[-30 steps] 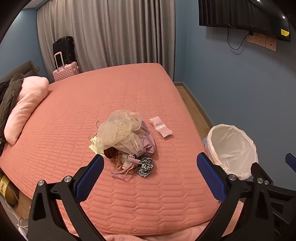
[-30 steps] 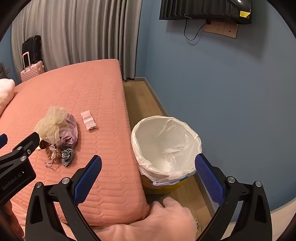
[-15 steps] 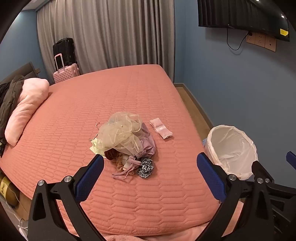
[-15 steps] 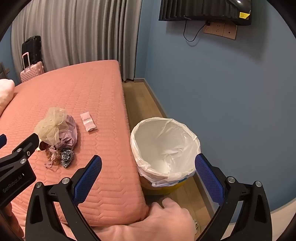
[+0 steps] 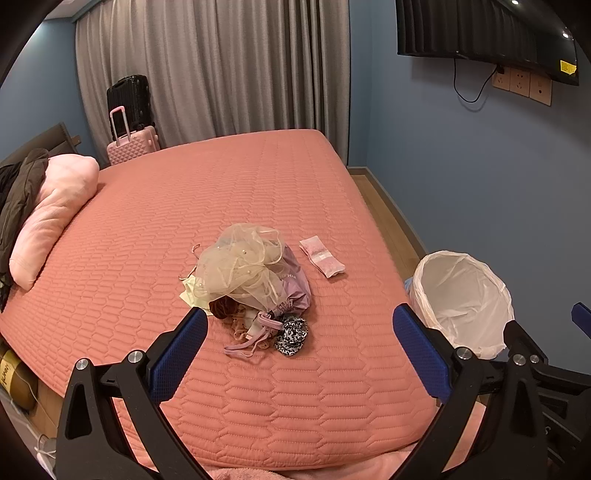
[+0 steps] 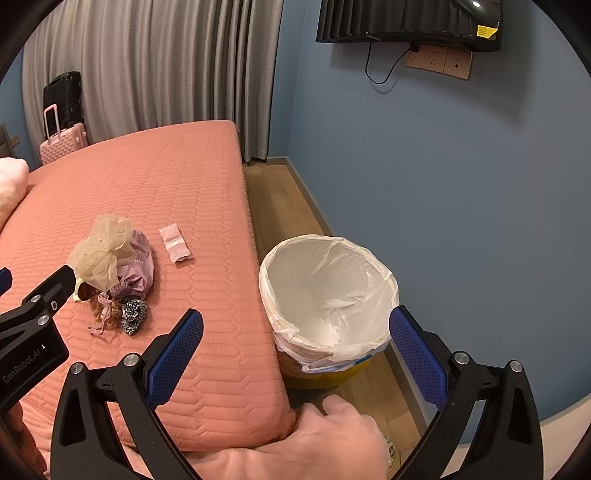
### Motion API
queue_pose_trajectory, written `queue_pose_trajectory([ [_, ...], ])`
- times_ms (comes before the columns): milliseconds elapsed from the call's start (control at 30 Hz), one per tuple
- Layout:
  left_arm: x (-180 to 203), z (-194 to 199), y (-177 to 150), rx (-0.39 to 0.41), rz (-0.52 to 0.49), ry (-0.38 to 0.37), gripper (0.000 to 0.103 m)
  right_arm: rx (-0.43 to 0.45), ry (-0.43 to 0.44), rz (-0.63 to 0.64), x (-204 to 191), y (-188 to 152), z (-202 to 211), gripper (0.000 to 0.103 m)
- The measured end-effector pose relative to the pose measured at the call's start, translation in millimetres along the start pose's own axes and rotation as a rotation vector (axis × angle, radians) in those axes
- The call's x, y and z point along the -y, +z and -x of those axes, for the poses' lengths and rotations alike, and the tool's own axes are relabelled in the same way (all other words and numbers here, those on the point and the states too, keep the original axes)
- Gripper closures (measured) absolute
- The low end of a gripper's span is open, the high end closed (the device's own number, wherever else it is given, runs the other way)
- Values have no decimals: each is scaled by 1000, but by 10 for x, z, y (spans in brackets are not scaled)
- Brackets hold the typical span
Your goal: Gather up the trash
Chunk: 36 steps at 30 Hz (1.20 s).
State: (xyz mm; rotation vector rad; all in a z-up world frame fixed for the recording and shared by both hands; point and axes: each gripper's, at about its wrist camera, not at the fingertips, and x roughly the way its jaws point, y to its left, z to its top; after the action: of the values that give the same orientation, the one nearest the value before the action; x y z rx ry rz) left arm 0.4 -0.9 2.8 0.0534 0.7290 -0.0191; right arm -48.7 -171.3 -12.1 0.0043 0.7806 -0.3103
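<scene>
A heap of trash point(image 5: 255, 280) lies mid-bed: cream tulle, a lilac bag, hair ties and a leopard scrunchie point(image 5: 291, 332). It also shows in the right wrist view point(image 6: 110, 269). A pink packet point(image 5: 322, 256) lies apart to its right, also in the right wrist view point(image 6: 175, 243). A bin with a white liner point(image 6: 325, 295) stands on the floor beside the bed, also in the left wrist view point(image 5: 461, 295). My left gripper point(image 5: 299, 354) is open and empty, hovering before the heap. My right gripper point(image 6: 295, 354) is open and empty, near the bin.
The salmon quilted bed point(image 5: 221, 192) fills the left. A pink pillow point(image 5: 51, 210) and dark jacket point(image 5: 18, 199) lie at its head. Suitcases point(image 5: 129, 122) stand by the grey curtain. A wooden floor strip point(image 6: 280, 206) runs along the blue wall. A TV point(image 6: 406, 18) hangs above.
Both views have shifted only slightly; the heap and bin sit marginally lower and nearer. Both grippers stay open and empty.
</scene>
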Motion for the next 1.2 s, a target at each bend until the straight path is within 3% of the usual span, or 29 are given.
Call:
queue_pose_trajectory([
  [1200,-62,50,12,18,16,3,7,13,-13,1,16,49,76,5],
])
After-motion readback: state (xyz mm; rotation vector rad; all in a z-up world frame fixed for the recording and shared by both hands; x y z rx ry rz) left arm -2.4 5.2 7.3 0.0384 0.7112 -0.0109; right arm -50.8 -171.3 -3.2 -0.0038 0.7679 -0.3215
